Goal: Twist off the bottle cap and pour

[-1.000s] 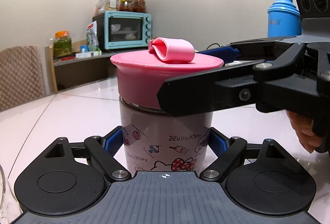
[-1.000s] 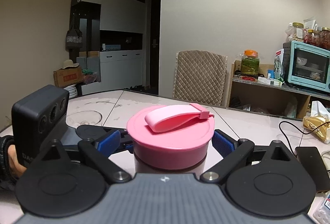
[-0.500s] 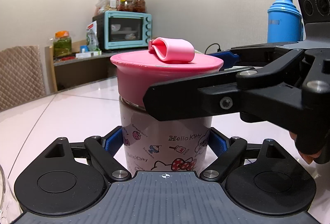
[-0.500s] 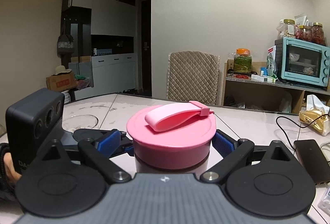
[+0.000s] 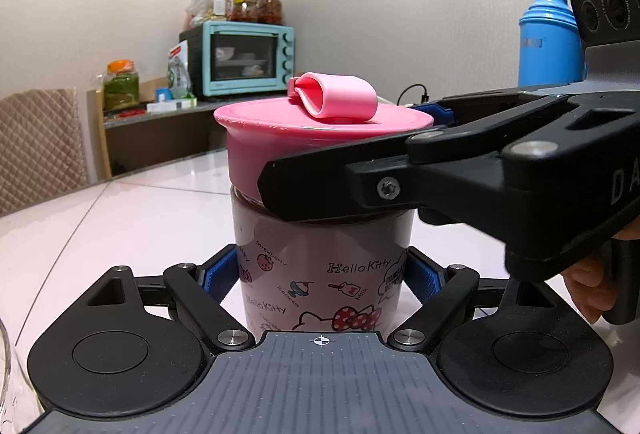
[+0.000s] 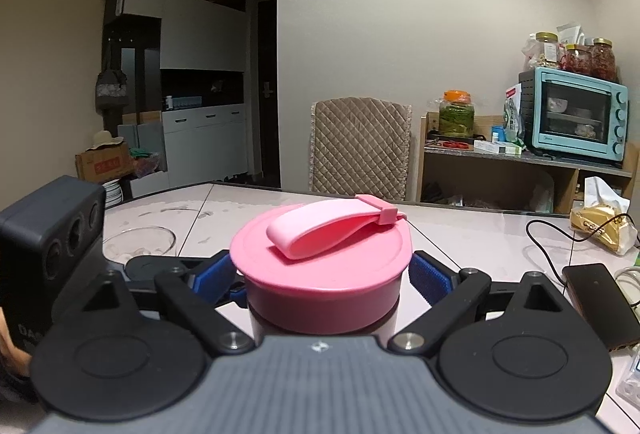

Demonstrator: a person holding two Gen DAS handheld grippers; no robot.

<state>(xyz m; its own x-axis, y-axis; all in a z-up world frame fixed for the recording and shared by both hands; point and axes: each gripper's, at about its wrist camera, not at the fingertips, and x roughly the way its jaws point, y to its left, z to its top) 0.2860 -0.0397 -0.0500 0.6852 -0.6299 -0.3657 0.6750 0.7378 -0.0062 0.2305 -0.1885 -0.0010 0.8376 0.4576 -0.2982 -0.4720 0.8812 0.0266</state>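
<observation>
A Hello Kitty bottle [image 5: 324, 274] stands upright on the pale table [image 5: 132, 218]. It has a wide pink screw cap [image 5: 320, 130] with a pink loop strap [image 5: 340, 98]. My left gripper [image 5: 324, 278] is shut on the bottle's body, its blue pads pressed to both sides. My right gripper [image 6: 324, 274] is shut on the pink cap [image 6: 324, 266], blue pads on both sides of its rim; in the left wrist view it reaches in from the right [image 5: 400, 186].
A glass bowl [image 6: 138, 244] sits on the table at the left of the right wrist view. A black phone [image 6: 600, 298] with a cable and a snack bag [image 6: 600, 226] lie at the right. A blue thermos [image 5: 550, 38] stands behind.
My right gripper has turned around the cap: its body swung across the left wrist view and the strap rotated in the right wrist view. The bottle and left gripper stayed still.
</observation>
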